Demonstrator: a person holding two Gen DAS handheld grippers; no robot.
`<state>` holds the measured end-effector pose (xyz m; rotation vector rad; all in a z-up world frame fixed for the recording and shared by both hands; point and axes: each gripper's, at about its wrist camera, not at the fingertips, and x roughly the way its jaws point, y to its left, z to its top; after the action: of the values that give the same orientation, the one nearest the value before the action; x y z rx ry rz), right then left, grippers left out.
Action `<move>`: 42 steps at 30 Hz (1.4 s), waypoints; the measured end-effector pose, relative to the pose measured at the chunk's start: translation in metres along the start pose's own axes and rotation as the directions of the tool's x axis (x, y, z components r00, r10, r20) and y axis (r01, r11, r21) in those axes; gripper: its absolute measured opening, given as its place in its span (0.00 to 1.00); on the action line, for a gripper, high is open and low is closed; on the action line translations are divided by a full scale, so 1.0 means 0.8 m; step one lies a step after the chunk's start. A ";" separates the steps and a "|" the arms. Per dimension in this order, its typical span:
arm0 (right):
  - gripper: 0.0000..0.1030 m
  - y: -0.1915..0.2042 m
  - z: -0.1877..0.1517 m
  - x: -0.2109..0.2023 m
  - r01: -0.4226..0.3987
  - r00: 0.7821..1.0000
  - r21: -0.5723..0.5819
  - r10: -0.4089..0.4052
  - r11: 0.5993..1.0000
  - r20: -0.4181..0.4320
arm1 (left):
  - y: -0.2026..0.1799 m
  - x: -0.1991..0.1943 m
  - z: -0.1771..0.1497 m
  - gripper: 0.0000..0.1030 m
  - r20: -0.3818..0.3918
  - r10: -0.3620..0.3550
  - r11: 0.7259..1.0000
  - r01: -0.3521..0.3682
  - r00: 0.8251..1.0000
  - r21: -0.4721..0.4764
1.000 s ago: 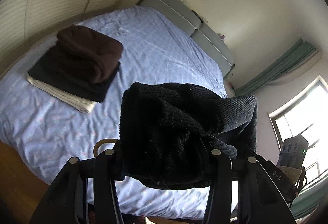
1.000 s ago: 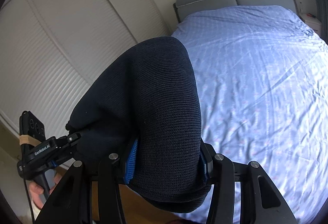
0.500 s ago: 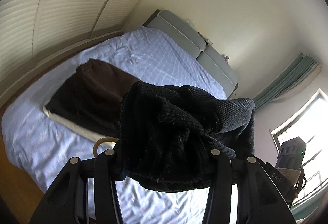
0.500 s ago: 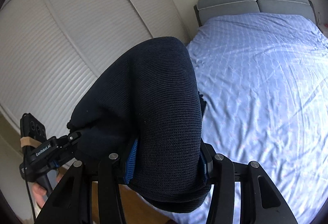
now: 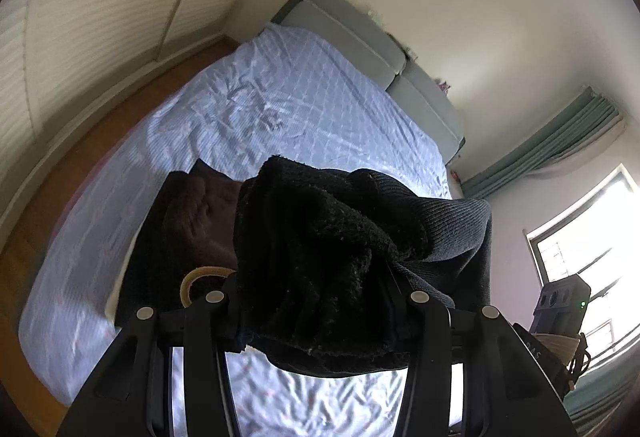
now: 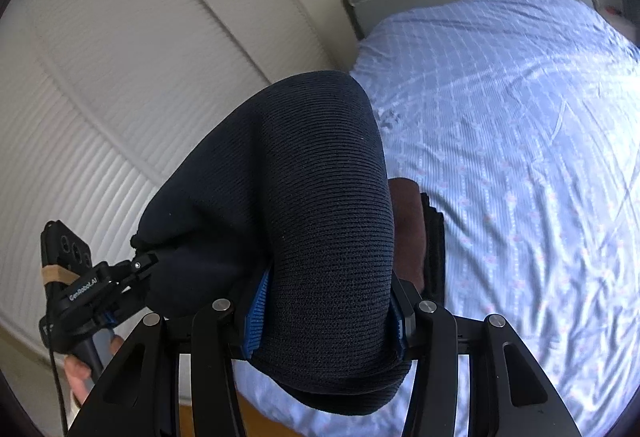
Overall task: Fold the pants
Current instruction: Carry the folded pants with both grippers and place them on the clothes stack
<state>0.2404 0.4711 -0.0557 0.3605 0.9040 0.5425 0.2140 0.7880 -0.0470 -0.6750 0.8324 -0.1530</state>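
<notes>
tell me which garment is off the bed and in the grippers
The black knit pants, clamped by both the left gripper and right gripper; the brown garment lies stacked on the bed.

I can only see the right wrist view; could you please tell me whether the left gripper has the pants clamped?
Observer: Yes, the left gripper is shut on the pants, with their fleecy inner side showing.
Operator: Thank you. What lies under the brown garment on the bed?
Observer: A dark layer, then a pale edge at the very bottom.
</notes>
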 end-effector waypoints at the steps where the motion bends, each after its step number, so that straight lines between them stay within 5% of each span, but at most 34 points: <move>1: 0.48 0.001 0.006 0.016 0.011 1.000 0.004 -0.011 1.000 -0.004 | 0.007 0.008 0.010 0.45 -0.011 -0.003 1.000 0.003 1.000 -0.005; 11: 0.48 -0.029 0.038 0.121 0.097 0.991 0.132 -0.083 0.986 -0.107 | 0.062 0.112 0.077 0.45 -0.165 0.029 0.999 -0.034 0.986 -0.029; 19: 0.53 -0.058 0.027 0.183 0.159 0.971 0.147 -0.127 0.976 -0.204 | 0.109 0.177 0.075 0.49 -0.277 0.110 0.993 -0.116 0.955 -0.005; 21: 0.56 -0.055 0.022 0.190 0.186 0.964 0.126 -0.156 0.975 -0.217 | 0.115 0.182 0.074 0.50 -0.270 0.180 0.984 -0.175 0.946 0.044; 23: 0.65 -0.052 0.021 0.196 0.204 0.959 0.088 -0.181 0.975 -0.219 | 0.118 0.181 0.072 0.62 -0.253 0.231 0.972 -0.212 0.939 0.102; 26: 0.80 -0.048 0.021 0.202 0.256 0.947 0.024 -0.246 0.966 -0.206 | 0.126 0.179 0.069 0.71 -0.244 0.251 0.966 -0.225 0.937 0.129; 34: 0.92 -0.069 0.009 0.239 0.302 0.918 -0.005 -0.292 0.953 -0.270 | 0.160 0.196 0.051 0.85 -0.274 0.275 0.961 -0.264 0.922 0.079; 42: 0.96 -0.058 0.015 0.234 0.319 0.908 -0.065 -0.325 0.945 -0.265 | 0.135 0.184 0.053 0.87 -0.227 0.374 0.923 -0.338 0.899 0.184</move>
<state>0.3571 0.5423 -0.1926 0.1123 1.1974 0.2972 0.3304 0.8373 -0.1853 -0.3624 1.1731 0.0353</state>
